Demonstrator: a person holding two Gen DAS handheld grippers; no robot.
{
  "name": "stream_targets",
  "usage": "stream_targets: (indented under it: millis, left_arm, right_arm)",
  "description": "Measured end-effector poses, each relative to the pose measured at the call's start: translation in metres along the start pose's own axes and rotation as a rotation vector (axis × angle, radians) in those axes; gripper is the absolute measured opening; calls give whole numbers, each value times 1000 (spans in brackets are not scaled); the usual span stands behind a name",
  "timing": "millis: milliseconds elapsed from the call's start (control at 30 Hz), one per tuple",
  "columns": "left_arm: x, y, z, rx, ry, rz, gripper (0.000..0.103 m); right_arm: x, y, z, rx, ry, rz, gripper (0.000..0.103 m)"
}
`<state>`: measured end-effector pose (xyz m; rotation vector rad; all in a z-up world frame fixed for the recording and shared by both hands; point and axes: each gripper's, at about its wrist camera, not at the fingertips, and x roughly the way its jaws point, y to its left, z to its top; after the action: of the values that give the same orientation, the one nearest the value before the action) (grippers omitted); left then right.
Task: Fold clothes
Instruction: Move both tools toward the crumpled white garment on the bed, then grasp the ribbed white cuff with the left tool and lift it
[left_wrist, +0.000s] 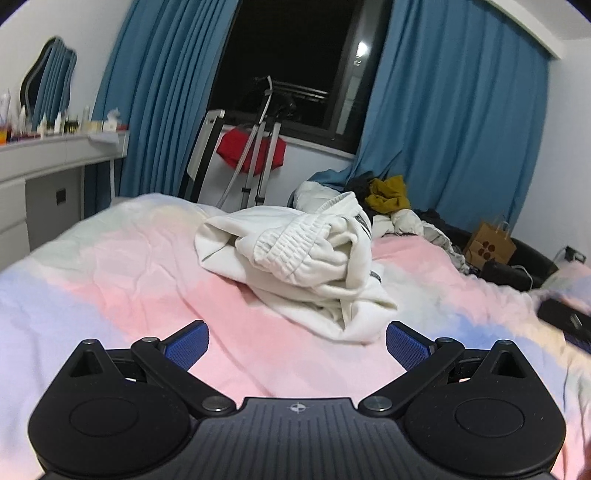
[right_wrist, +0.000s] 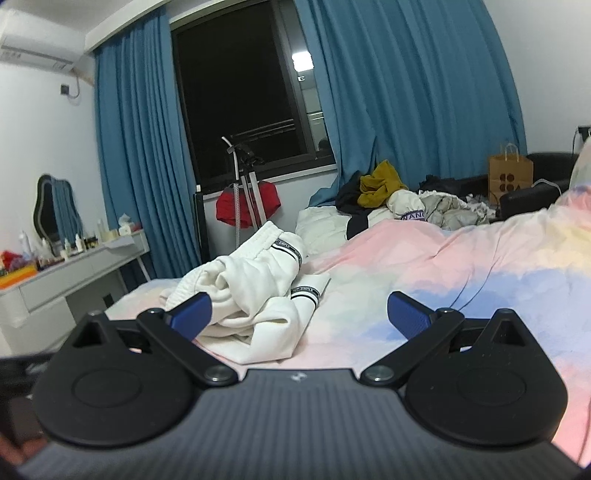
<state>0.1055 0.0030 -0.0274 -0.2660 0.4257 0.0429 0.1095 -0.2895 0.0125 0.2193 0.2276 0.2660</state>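
In the left wrist view, the left gripper (left_wrist: 297, 343) hangs over the pastel bedspread (left_wrist: 110, 280) with its jaws spread wide, the blue pads (left_wrist: 188, 345) far apart and nothing between them. The crumpled white garment (left_wrist: 295, 258) lies ahead of the jaws, slightly toward the right pad, apart from both pads; its elastic waistband (left_wrist: 291, 240) sits on top of the heap. Farther ahead and to the right of the jaws is a pile of other clothes (left_wrist: 388, 194) with a mustard piece on top, and a brown paper bag (left_wrist: 489, 242) beyond it.

In the right wrist view, the right gripper (right_wrist: 299, 315) also has its jaws wide open and grips nothing. The white garment (right_wrist: 258, 295) lies ahead and toward the left pad (right_wrist: 192, 315), which overlaps the cloth's edge in this view; whether it touches the fabric cannot be told. The right pad stands over bare bedspread (right_wrist: 461, 258). Black-and-white striped cuffs (right_wrist: 304, 293) show on the garment ahead of the gap.
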Motion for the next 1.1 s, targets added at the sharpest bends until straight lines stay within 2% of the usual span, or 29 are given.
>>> stream_targets:
  millis: [233, 333, 400, 567, 700, 767, 867, 967, 1100]
  left_arm:
    - [97, 0, 40, -107, -14, -11, 101]
    - [139, 0, 50, -155, -9, 19, 99]
    - [162, 2, 51, -191, 8, 75, 98]
    - [196, 6, 46, -224, -5, 128, 89]
    - [199, -2, 47, -178, -49, 153, 77]
    - [192, -9, 49, -136, -68, 179, 64]
    - [178, -24, 52, -66, -56, 185, 50]
    - [151, -30, 52, -40, -60, 179, 44]
    - [93, -33, 41, 17, -78, 156, 43]
  right_arm:
    - [31, -18, -11, 101, 55, 30, 103]
    - [49, -28, -18, 150, 88, 24, 103]
    - [60, -36, -23, 195, 109, 22, 103]
    - [81, -50, -36, 274, 163, 15, 103]
    - [84, -50, -41, 272, 173, 15, 103]
    - [84, -48, -42, 257, 171, 10, 103]
    - [81, -44, -39, 224, 164, 9, 103]
    - [76, -38, -35, 179, 140, 10, 103]
    - [67, -31, -27, 130, 99, 6, 103]
